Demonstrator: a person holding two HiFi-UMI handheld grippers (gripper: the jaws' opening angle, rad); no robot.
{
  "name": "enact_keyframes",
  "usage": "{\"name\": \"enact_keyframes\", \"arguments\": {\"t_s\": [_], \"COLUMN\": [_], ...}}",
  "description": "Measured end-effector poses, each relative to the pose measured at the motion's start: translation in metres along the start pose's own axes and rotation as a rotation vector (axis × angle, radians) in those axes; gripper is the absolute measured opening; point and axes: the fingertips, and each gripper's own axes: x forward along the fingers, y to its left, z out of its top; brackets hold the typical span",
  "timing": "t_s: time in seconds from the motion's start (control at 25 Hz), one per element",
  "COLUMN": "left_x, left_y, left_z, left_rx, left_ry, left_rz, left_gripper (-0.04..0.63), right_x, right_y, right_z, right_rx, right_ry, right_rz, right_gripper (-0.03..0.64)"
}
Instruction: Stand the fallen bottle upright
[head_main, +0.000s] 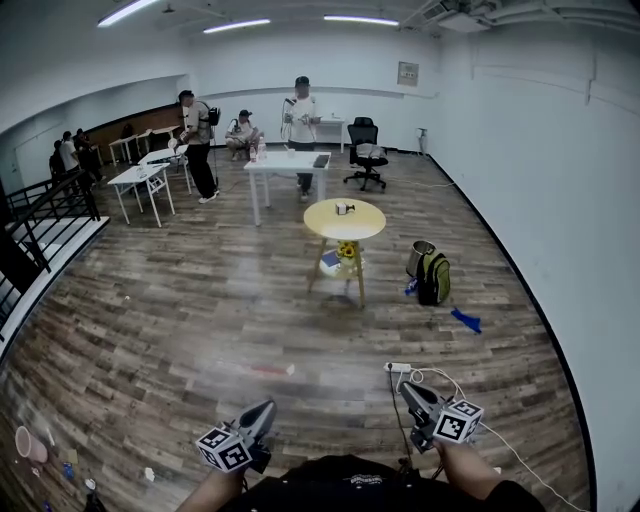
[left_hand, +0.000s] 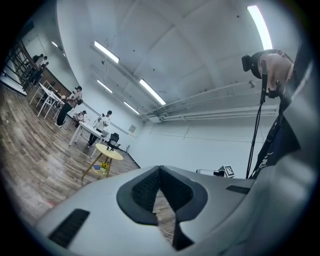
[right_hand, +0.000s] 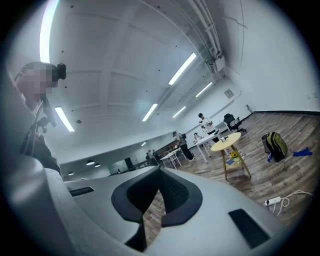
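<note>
A round yellow table (head_main: 344, 220) stands mid-room, far ahead of me. On its top lies a small pale object (head_main: 344, 208), too small to tell whether it is the bottle. The table also shows in the left gripper view (left_hand: 109, 153) and in the right gripper view (right_hand: 226, 141). My left gripper (head_main: 266, 408) and right gripper (head_main: 405, 387) are at the bottom of the head view, close to my body and pointing level toward the table. Both are shut with nothing between their pads, as the left gripper (left_hand: 159, 169) and the right gripper (right_hand: 160, 170) show in their own views.
A green backpack (head_main: 432, 276) and a blue cloth (head_main: 465, 320) lie right of the table. A power strip with a white cable (head_main: 400, 368) is on the floor by my right gripper. Behind are a white table (head_main: 288, 165), an office chair (head_main: 365, 152) and several people. A stair railing (head_main: 40, 215) runs along the left.
</note>
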Motion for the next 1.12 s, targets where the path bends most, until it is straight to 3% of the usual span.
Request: {"name": "enact_keyframes", "arguments": {"t_s": [0.36, 0.6, 0.92, 1.12], "left_x": [-0.071, -0.066, -0.003, 0.076], "left_y": [0.066, 0.089, 0.082, 0.062], "left_z": [0.024, 0.027, 0.032, 0.037], "left_rx": [-0.019, -0.035, -0.006, 0.026], "left_ry": [-0.012, -0.014, -0.011, -0.054], "left_rz": [0.048, 0.056, 0.095, 0.116], "left_gripper": [0.017, 0.017, 0.017, 0.017], "right_x": [0.064, 0.095, 0.106, 0.098], "right_y": [0.055, 0.056, -0.011, -0.076], "right_z": [-0.040, -0.038, -0.008, 0.046], "right_rx": [-0.016, -0.031, 0.000, -0.052], "right_ry": [0.029, 0.058, 0.046, 0.049], "right_rz": [0.023, 0.045, 0.084, 0.124], "right_gripper": [0.023, 0.023, 0.023, 0.023]}}
